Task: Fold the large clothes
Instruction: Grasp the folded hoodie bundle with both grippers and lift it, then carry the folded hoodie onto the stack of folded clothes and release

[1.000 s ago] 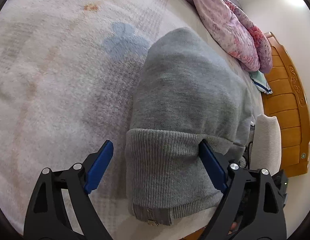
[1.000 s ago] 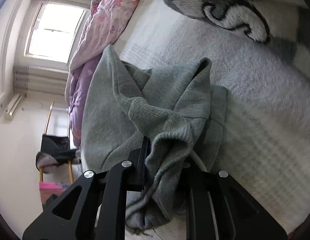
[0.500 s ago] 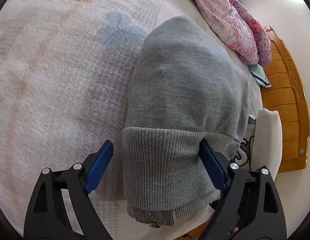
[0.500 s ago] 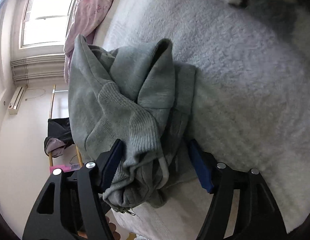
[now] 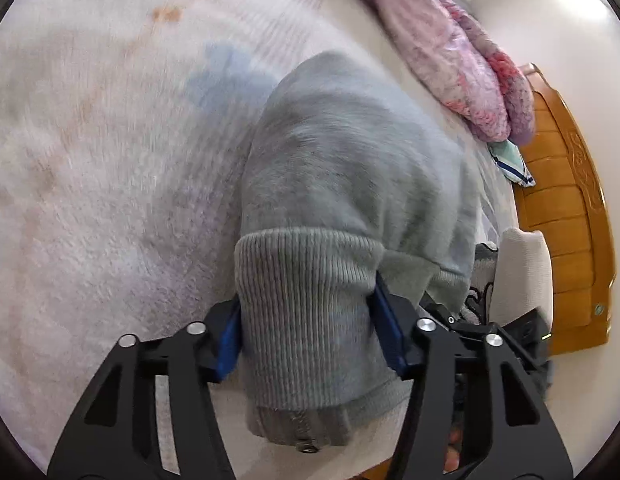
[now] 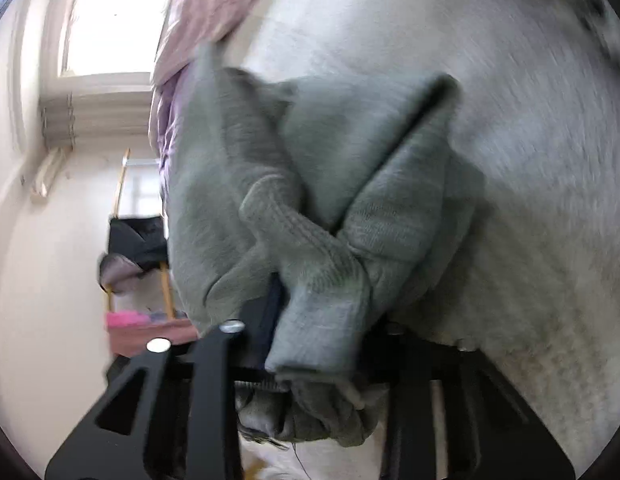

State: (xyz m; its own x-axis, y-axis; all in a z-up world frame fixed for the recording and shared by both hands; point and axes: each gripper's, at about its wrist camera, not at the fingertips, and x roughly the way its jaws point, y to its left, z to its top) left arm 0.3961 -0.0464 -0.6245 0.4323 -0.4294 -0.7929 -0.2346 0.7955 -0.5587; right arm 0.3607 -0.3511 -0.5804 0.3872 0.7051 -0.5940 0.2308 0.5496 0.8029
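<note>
A grey sweatshirt (image 5: 350, 168) lies folded into a thick bundle on a pale fluffy bed blanket (image 5: 109, 160). My left gripper (image 5: 310, 328) is shut on its ribbed hem (image 5: 305, 300), with a blue pad pressed against each side. In the right wrist view the same sweatshirt (image 6: 237, 168) is bunched, and my right gripper (image 6: 318, 320) is shut on a ribbed cuff and folded cloth (image 6: 322, 280). Its right finger is hidden behind the cloth.
A pink and purple quilt (image 5: 450, 52) is heaped along the far side of the bed. A wooden headboard (image 5: 566, 216) and a white pillow (image 5: 522, 276) stand at the right. A window (image 6: 113, 20) and a chair with dark clothes (image 6: 137, 244) are beyond the bed.
My left gripper has closed from open onto the ribbed hem. My right gripper opened half a second ago and has closed again on the bunched cloth. Both views are blurred by motion.
</note>
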